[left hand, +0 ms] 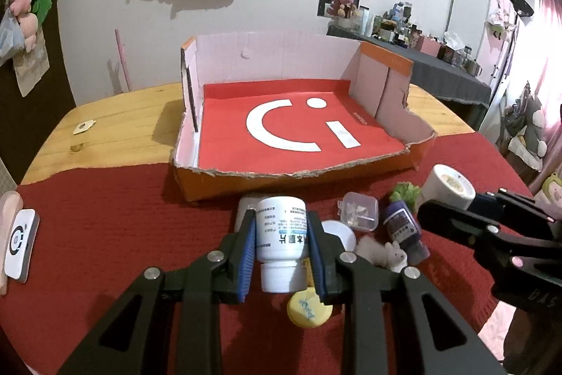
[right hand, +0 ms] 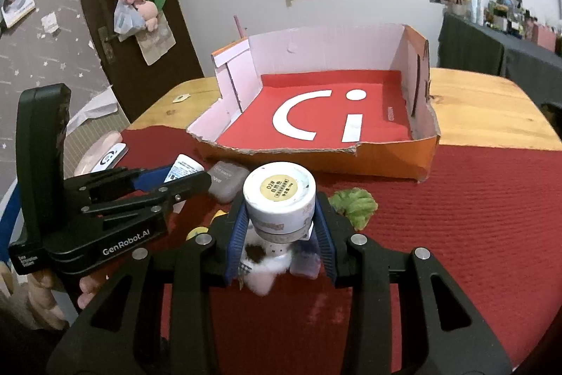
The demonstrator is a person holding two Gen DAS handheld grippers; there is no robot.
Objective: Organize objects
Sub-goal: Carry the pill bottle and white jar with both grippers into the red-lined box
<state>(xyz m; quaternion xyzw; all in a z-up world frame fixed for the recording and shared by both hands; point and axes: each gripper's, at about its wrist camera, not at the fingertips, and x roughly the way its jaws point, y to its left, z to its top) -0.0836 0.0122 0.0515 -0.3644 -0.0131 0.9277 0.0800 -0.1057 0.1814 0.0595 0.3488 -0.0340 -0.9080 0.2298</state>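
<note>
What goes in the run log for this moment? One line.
left gripper: shut on white bottle | right gripper: shut on white jar | box: empty

One cardboard tray [left hand: 404, 160] with torn walls; one white pill bottle [left hand: 281, 231]; one round white jar [right hand: 279, 199]; one clear plastic box [left hand: 359, 211]; one purple tube [left hand: 402, 224]; one yellow disc [left hand: 308, 308]; one green leafy piece [right hand: 354, 202]; two grippers.

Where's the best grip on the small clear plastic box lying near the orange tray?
Probably across two opposite flat side walls of the clear plastic box, coming from above. It lies flat and low on the red cloth, lid up, so the walls are the only parallel faces. The purple bottle crowds its right side; take the near and far walls instead.
</note>
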